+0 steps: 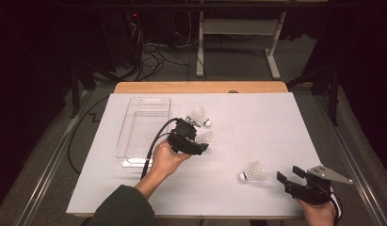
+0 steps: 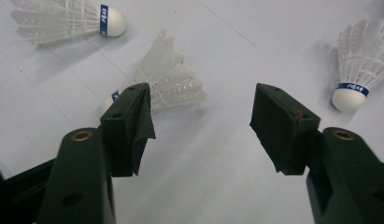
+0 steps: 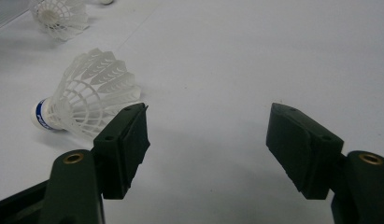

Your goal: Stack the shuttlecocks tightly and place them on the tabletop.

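Three white feather shuttlecocks lie on the white table (image 1: 257, 122). My left gripper (image 1: 199, 140) (image 2: 201, 126) hovers open at the table's middle. One shuttlecock (image 1: 206, 137) (image 2: 168, 77) lies just past its left jaw, its cork partly hidden behind that jaw. A second shuttlecock (image 1: 199, 116) (image 2: 63, 18) rests farther back. The third shuttlecock (image 1: 253, 172) (image 2: 358, 65) (image 3: 87, 100) lies near the front right, just left of my right gripper (image 1: 289, 173) (image 3: 206, 140). That gripper is open and has nothing between its jaws.
A clear plastic tray (image 1: 143, 125) stands on the left half of the table with nothing visible in it. A wooden edge (image 1: 200, 87) runs along the back. Bare white surface spreads across the right and front. Cables and a desk frame (image 1: 238, 28) are on the floor beyond.
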